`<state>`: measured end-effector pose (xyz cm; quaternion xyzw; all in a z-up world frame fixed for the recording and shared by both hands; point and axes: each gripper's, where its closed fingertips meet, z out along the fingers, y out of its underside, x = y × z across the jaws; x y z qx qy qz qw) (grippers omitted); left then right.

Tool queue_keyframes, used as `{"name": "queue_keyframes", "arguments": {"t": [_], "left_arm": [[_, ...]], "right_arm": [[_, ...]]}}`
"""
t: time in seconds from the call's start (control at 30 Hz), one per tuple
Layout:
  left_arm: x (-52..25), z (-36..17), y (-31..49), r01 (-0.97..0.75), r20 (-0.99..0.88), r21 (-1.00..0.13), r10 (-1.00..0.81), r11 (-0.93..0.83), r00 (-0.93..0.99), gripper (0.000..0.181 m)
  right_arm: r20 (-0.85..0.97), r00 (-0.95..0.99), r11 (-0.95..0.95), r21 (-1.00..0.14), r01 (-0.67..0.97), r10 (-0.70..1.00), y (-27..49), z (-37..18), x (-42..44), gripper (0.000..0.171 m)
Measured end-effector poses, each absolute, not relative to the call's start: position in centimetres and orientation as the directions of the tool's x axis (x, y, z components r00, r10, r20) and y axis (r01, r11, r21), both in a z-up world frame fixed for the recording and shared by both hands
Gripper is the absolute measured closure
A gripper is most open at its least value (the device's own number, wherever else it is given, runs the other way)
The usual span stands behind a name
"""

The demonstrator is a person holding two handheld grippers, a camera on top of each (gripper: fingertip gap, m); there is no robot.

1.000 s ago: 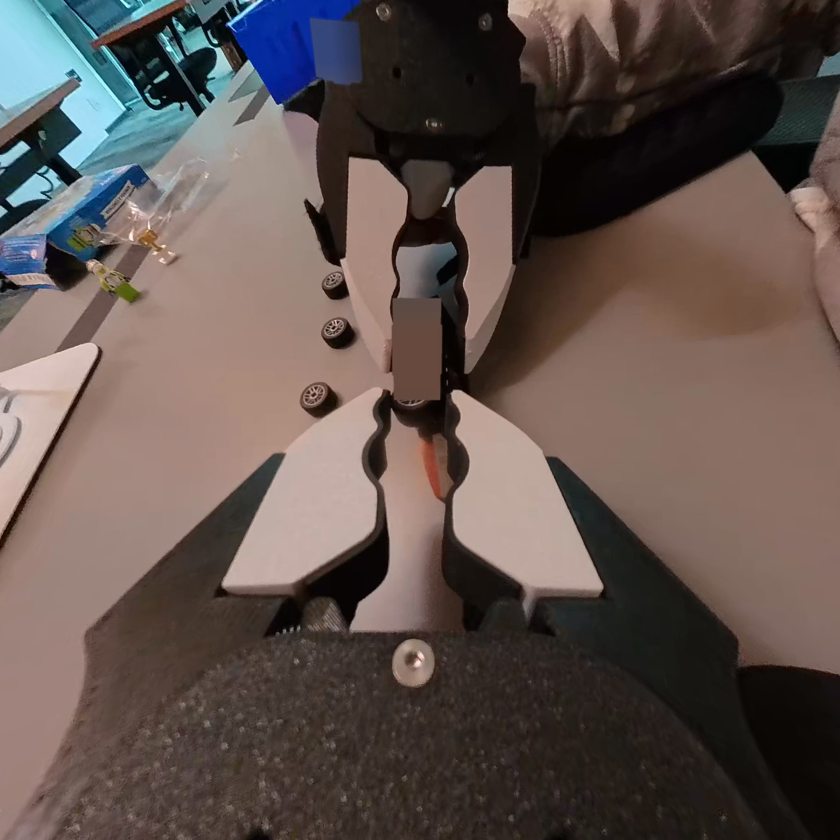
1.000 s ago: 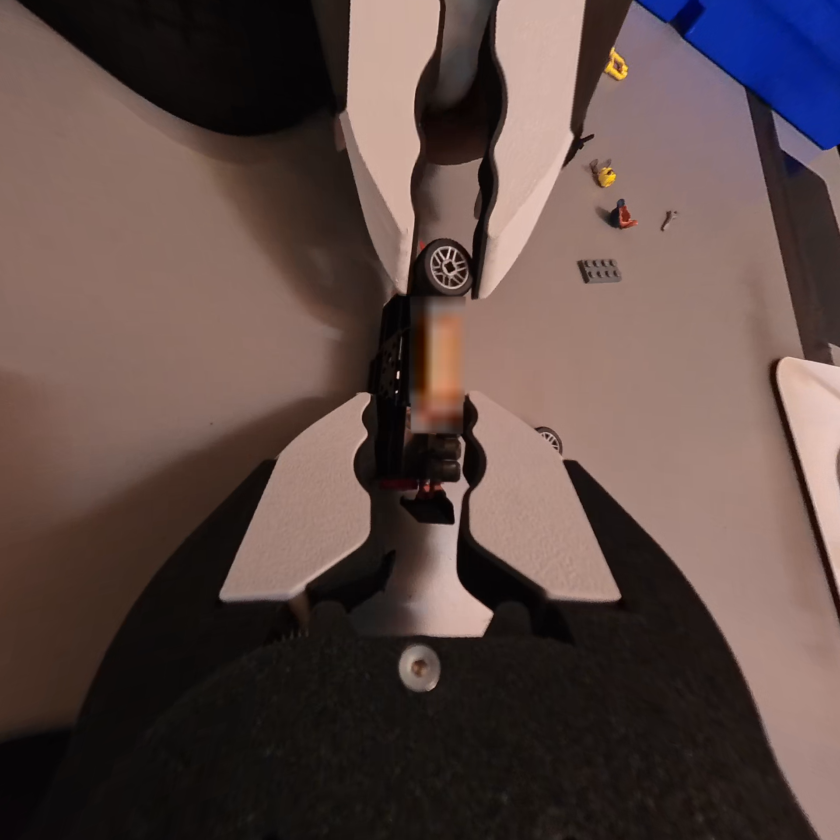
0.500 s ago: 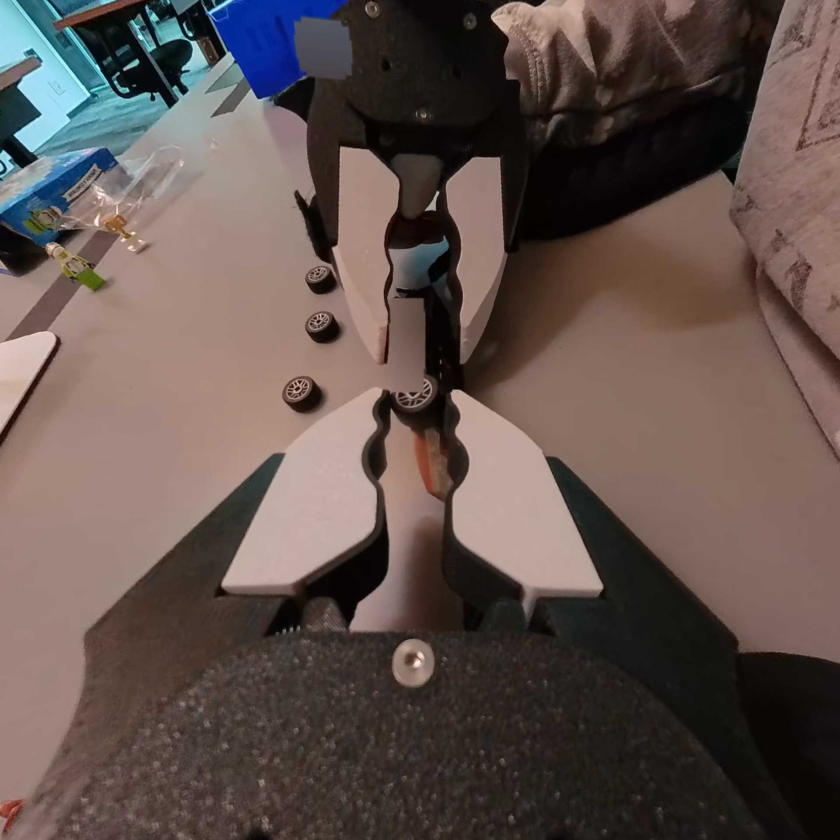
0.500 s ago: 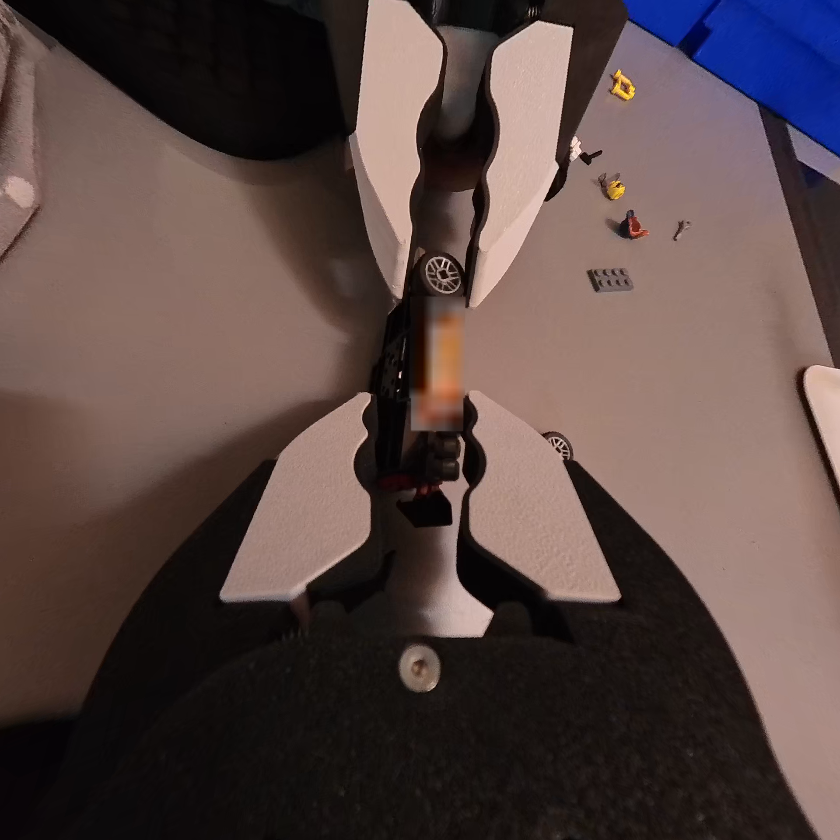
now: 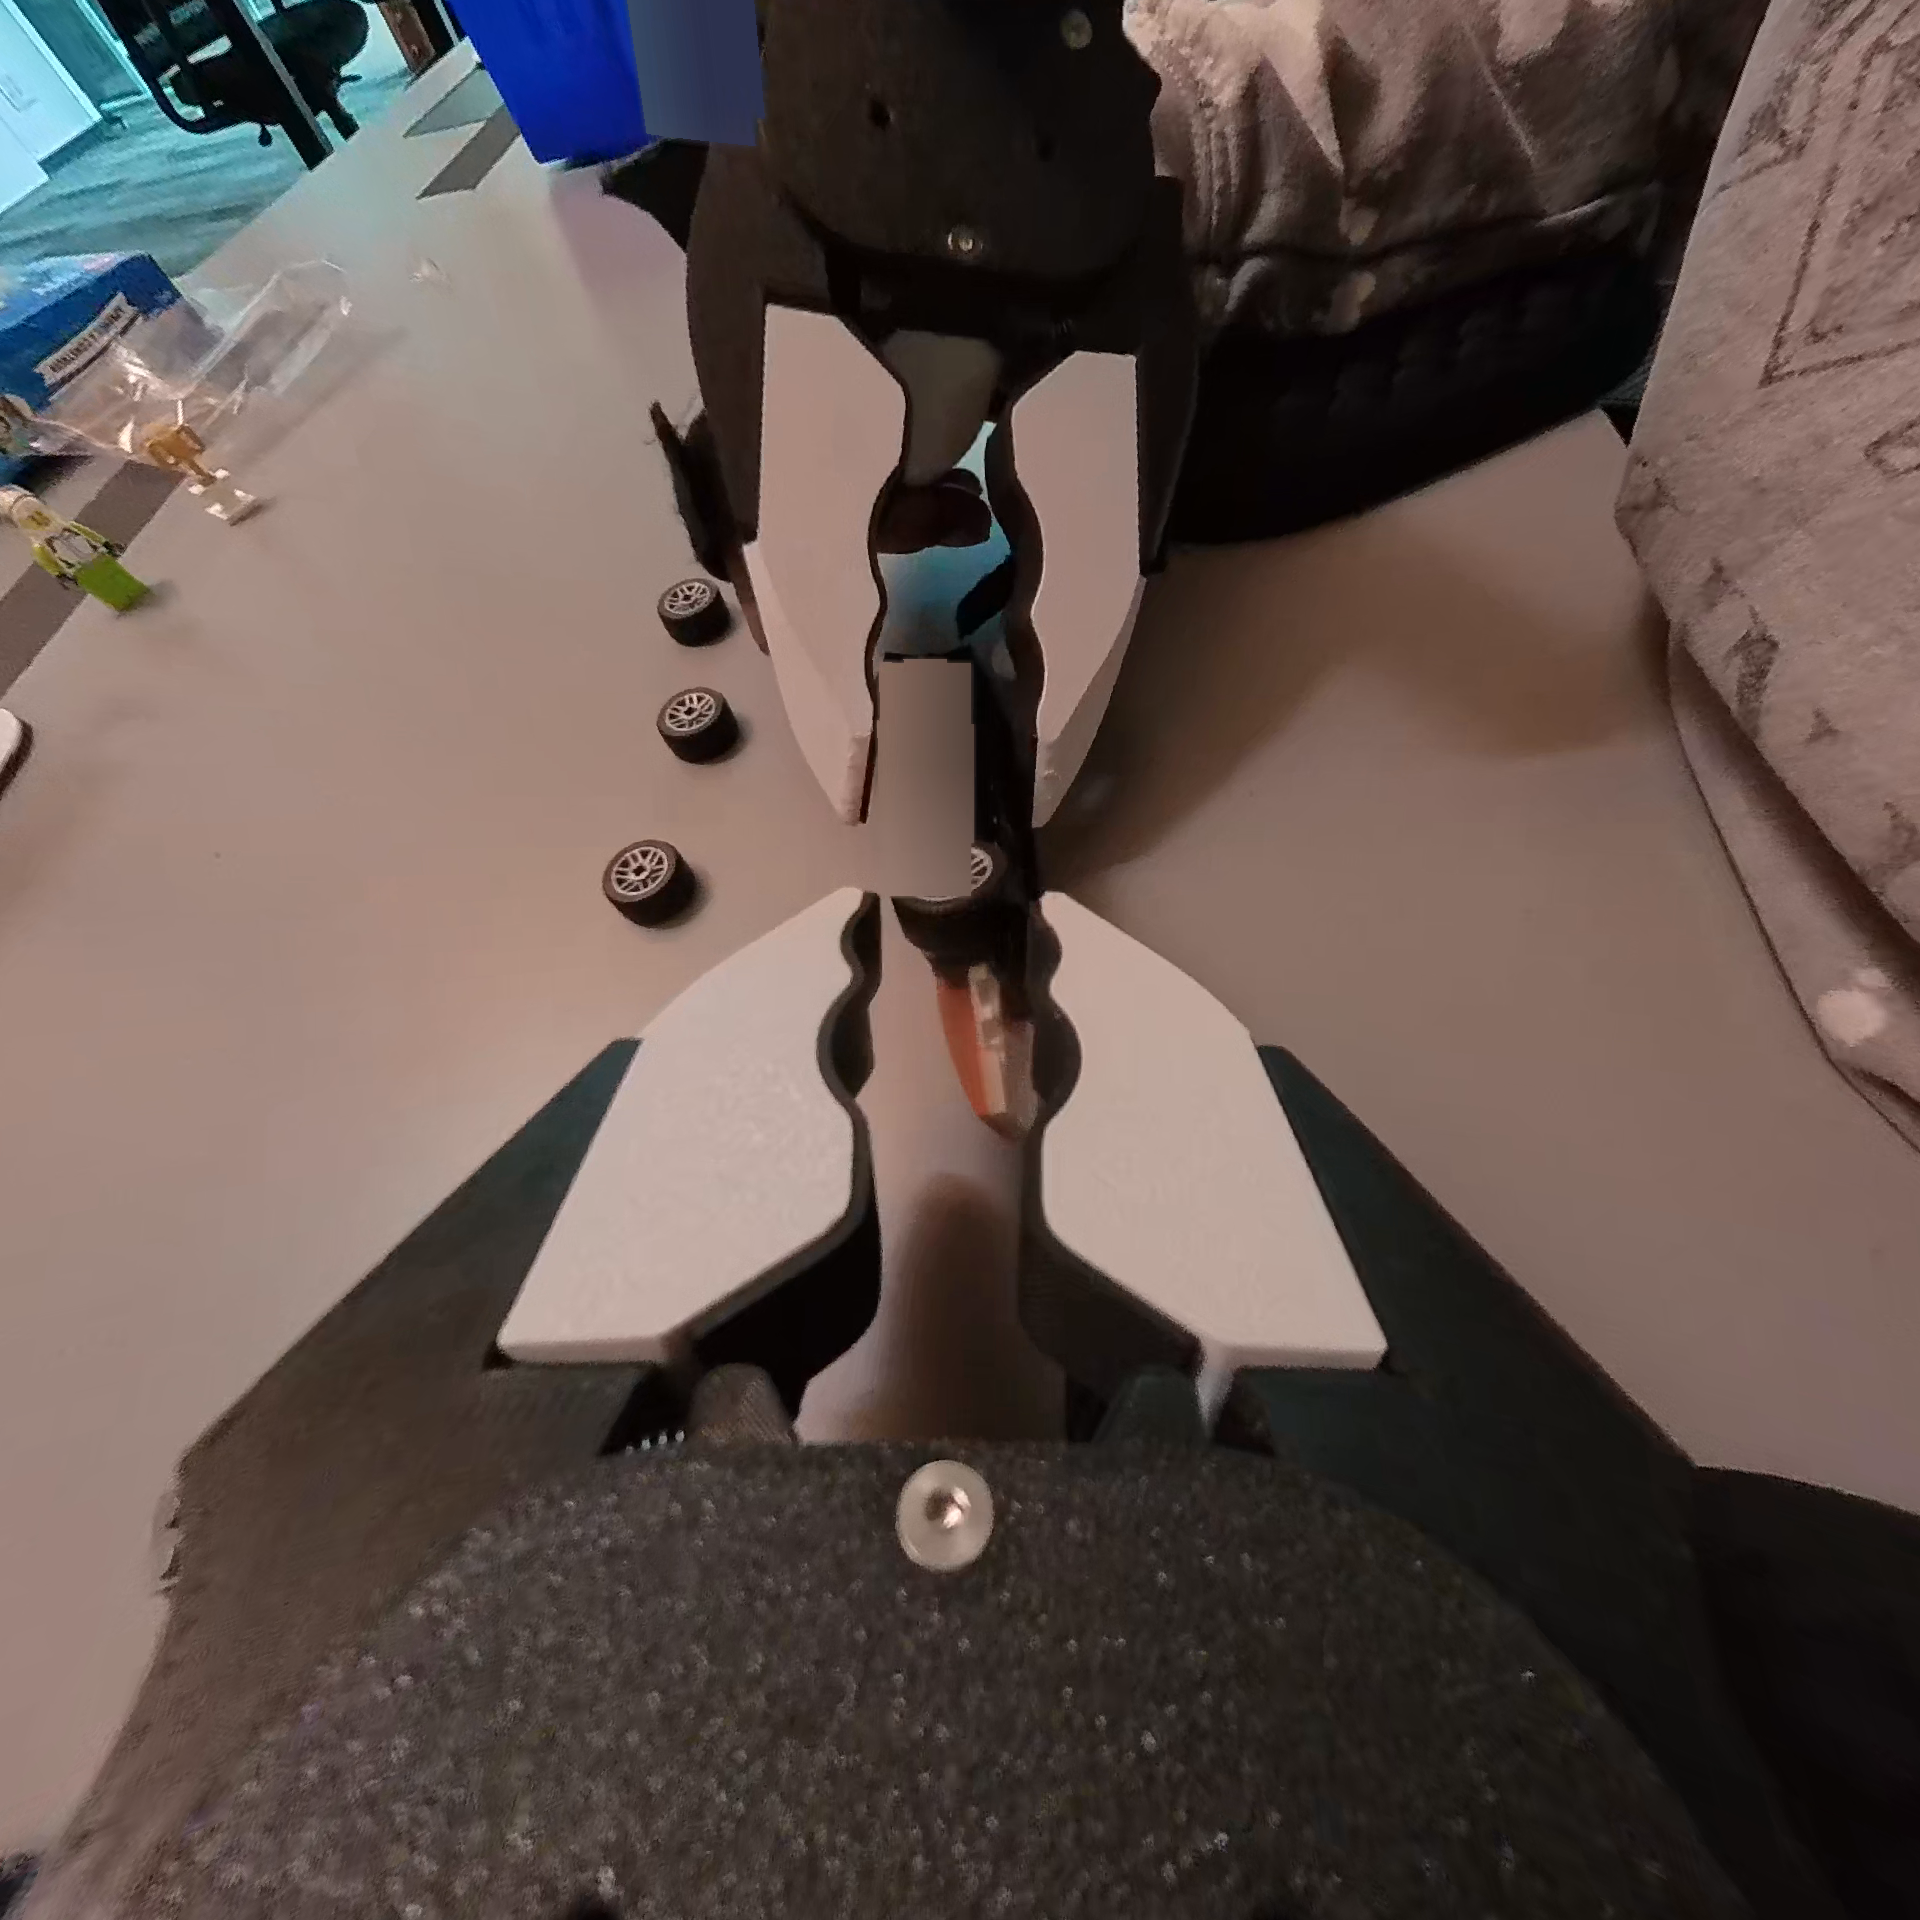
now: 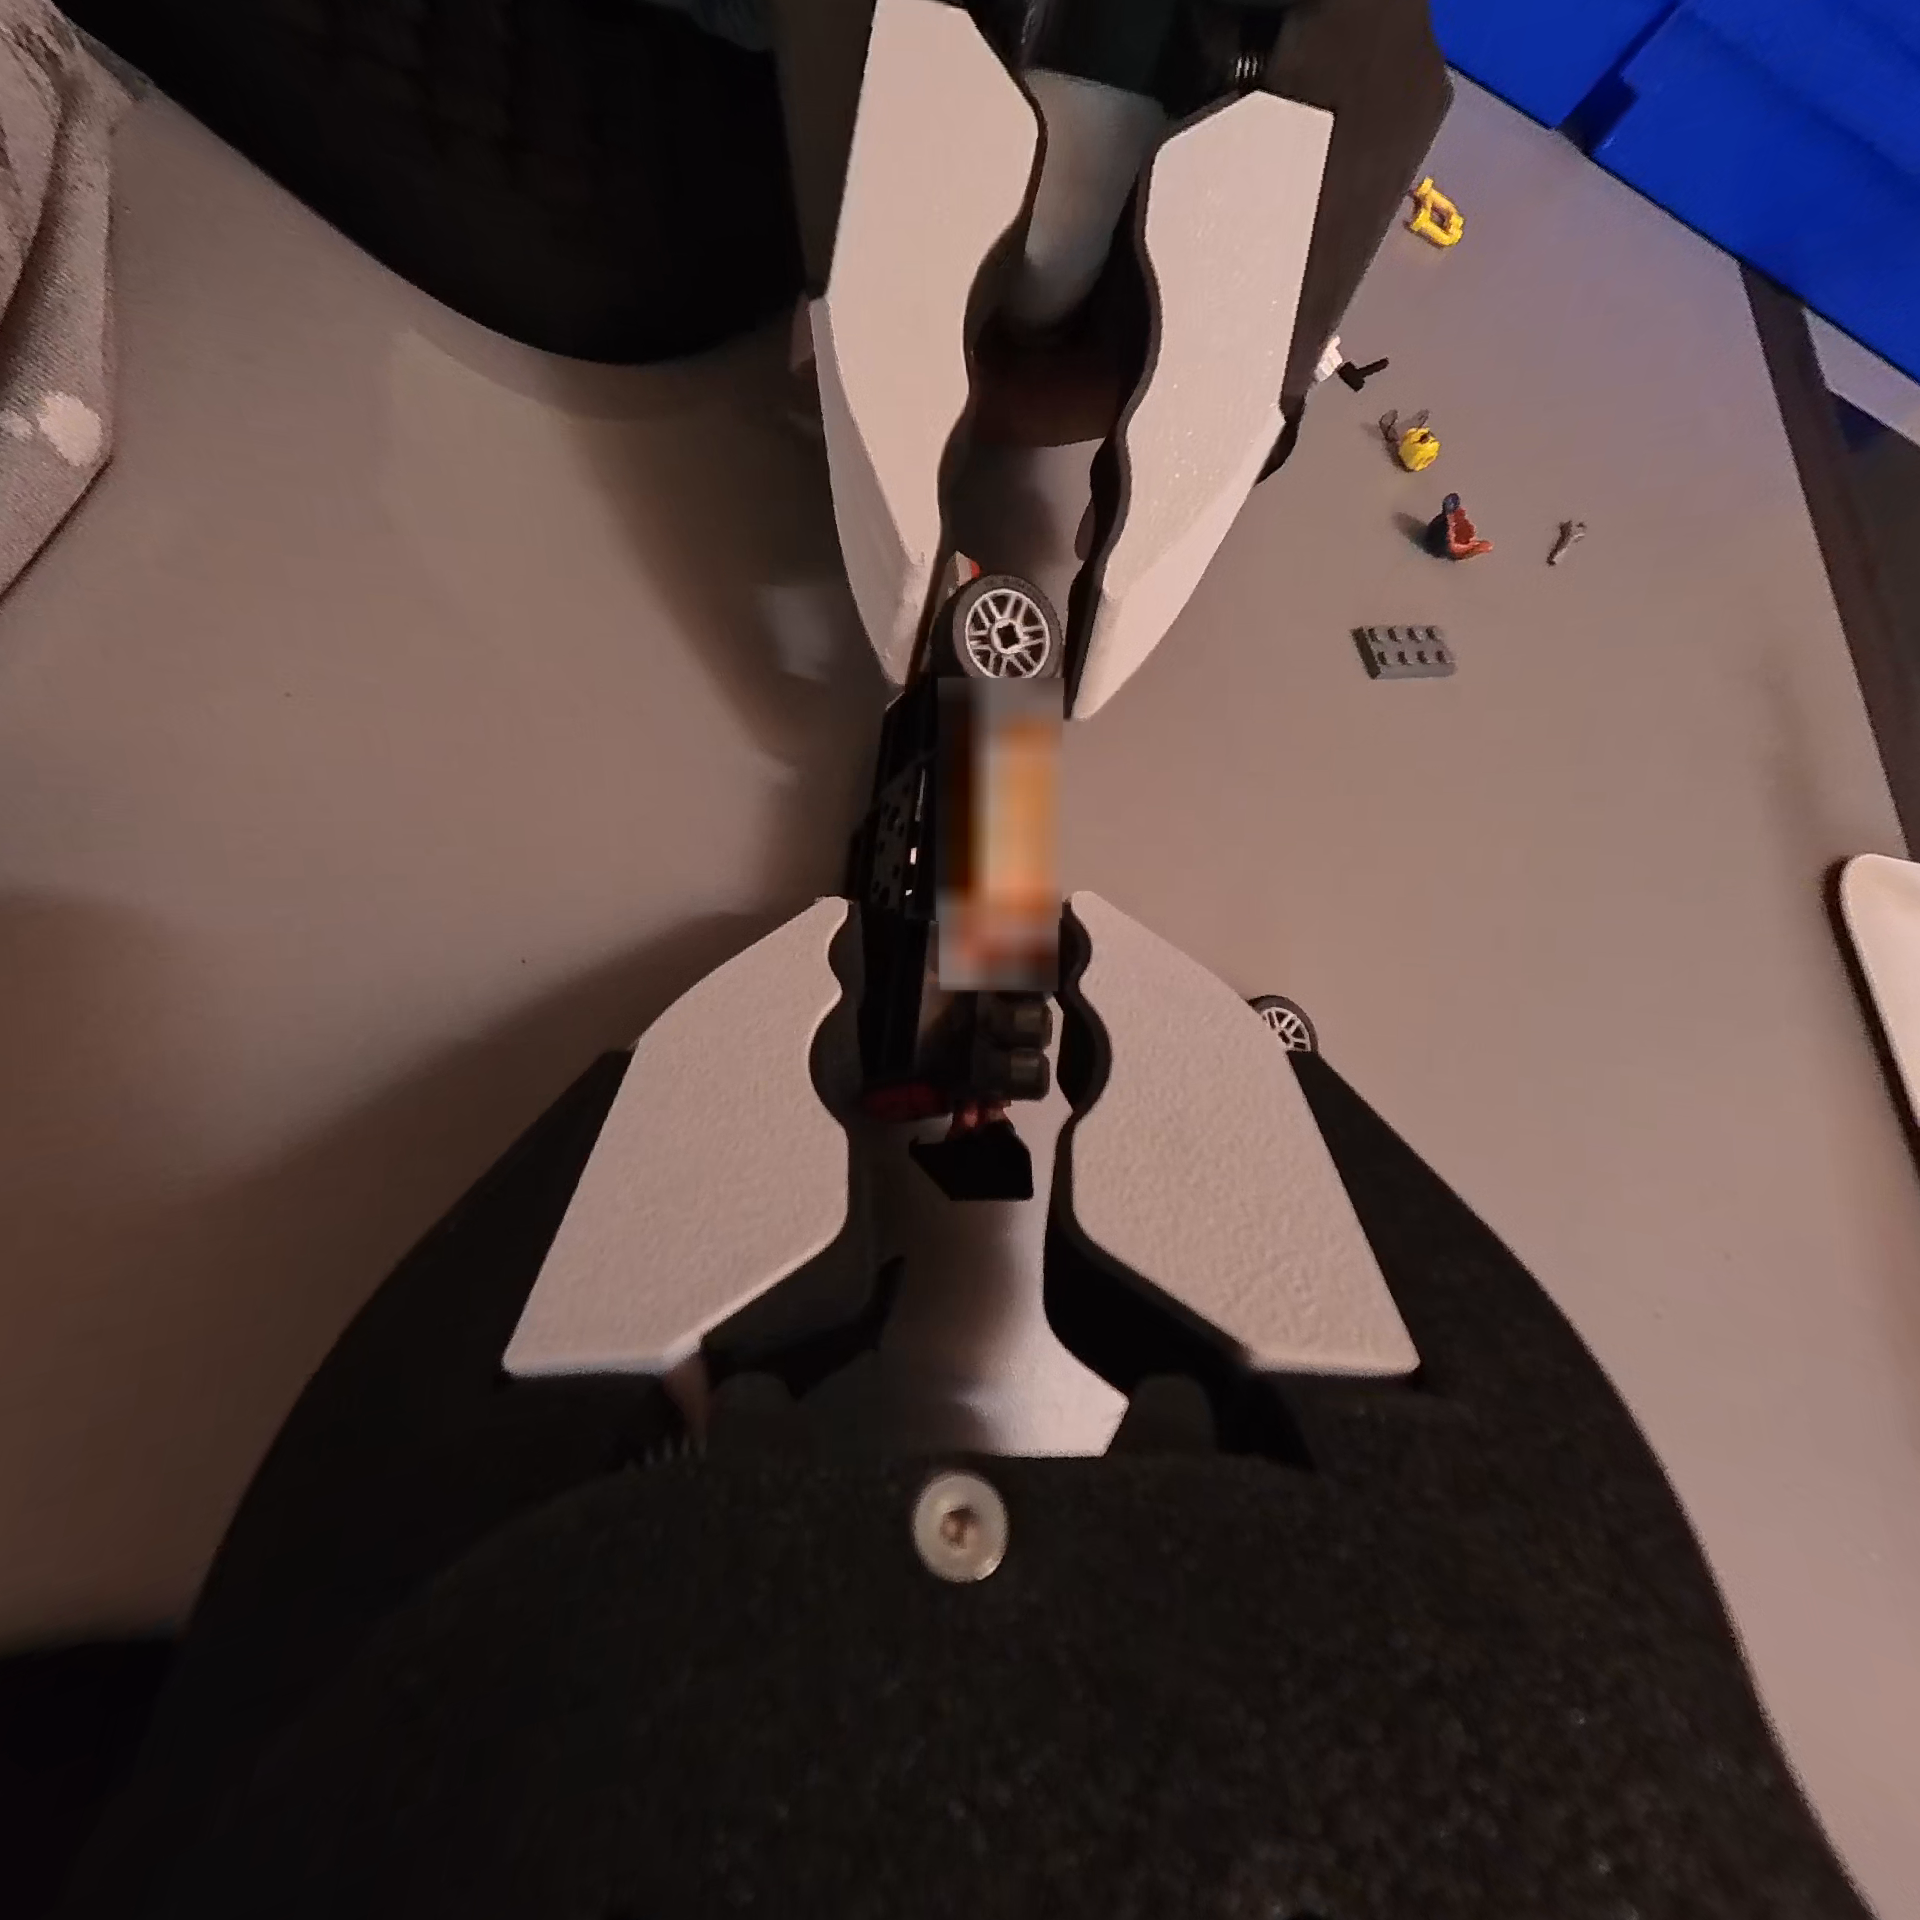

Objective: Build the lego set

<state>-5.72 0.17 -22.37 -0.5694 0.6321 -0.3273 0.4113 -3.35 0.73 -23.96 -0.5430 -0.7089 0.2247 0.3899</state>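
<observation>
A small black lego car [image 6: 891,831] with orange parts is turned on its side and held in the air between my two grippers, which face each other. My right gripper [image 6: 956,912] is shut on its rear end. My left gripper [image 5: 954,914] is shut on its front end, where a grey-spoked wheel [image 6: 1010,634] sits between the fingertips. The wheel [image 5: 983,868] and an orange part [image 5: 982,1049] also show in the left wrist view. A blurred patch hides the car's middle in both views.
Three loose wheels [image 5: 698,722] lie in a row on the grey table, and one more [image 6: 1283,1023] shows by my right finger. A grey plate [image 6: 1403,652] and small yellow and red pieces [image 6: 1418,447] lie to the right. There are also a blue bin [image 6: 1714,135], a white board [image 6: 1886,956], a minifigure [image 5: 78,556] and a person's clothing [image 5: 1818,520]. My left and right fingertips are right by each other.
Both grippers keep their hold on the car. The pair has shifted slightly over the table, and the views have turned a little.
</observation>
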Motion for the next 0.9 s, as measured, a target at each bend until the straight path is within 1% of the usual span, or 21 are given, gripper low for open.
{"name": "queue_keyframes", "arguments": {"t": [0.17, 0.3, 0.37, 0.43, 0.5, 0.57, 0.73, 0.9], "left_arm": [[-5.7, -22.0, -0.1, -0.429, -0.100, -0.898, -0.995, 0.099, -0.021, 0.151], [-5.4, -21.6, -0.2, -0.411, 0.001, -0.912, -1.000, 0.003, -0.008, 0.149], [-5.4, -21.9, 0.1, -0.433, 0.011, -0.901, -1.000, -0.017, 0.017, 0.152], [-5.3, -21.7, 0.1, -0.423, 0.010, -0.906, -1.000, -0.015, 0.014, 0.160], [-5.4, -21.5, 0.3, -0.409, -0.008, -0.912, -1.000, -0.002, 0.022, 0.160], [-5.6, -20.7, 0.4, -0.361, 0.008, -0.933, -1.000, -0.015, 0.020, 0.160], [-6.5, -18.9, 1.7, -0.219, 0.121, -0.967, -0.991, -0.129, 0.050, 0.160], [-6.6, -18.6, 2.2, -0.183, 0.174, -0.966, -0.983, -0.181, 0.054, 0.160]], "right_arm": [[0.311, -0.104, 0.309, -0.740, 0.598, 0.945, 0.8, -24.0, -3.3, 0.136], [0.319, -0.105, 0.315, -0.734, 0.601, 0.942, 0.8, -24.0, -3.3, 0.136], [0.322, -0.106, 0.318, -0.732, 0.602, 0.941, 0.8, -24.0, -3.3, 0.136], [0.325, -0.105, 0.320, -0.730, 0.604, 0.940, 0.8, -24.0, -3.3, 0.136], [0.330, -0.106, 0.324, -0.727, 0.605, 0.938, 0.8, -24.0, -3.3, 0.136], [0.333, -0.105, 0.326, -0.726, 0.605, 0.937, 0.8, -24.0, -3.3, 0.136], [0.323, -0.090, 0.310, -0.735, 0.603, 0.942, 0.9, -23.9, -3.4, 0.136], [0.312, -0.067, 0.293, -0.770, 0.566, 0.948, 1.0, -23.2, -3.7, 0.137]]}}
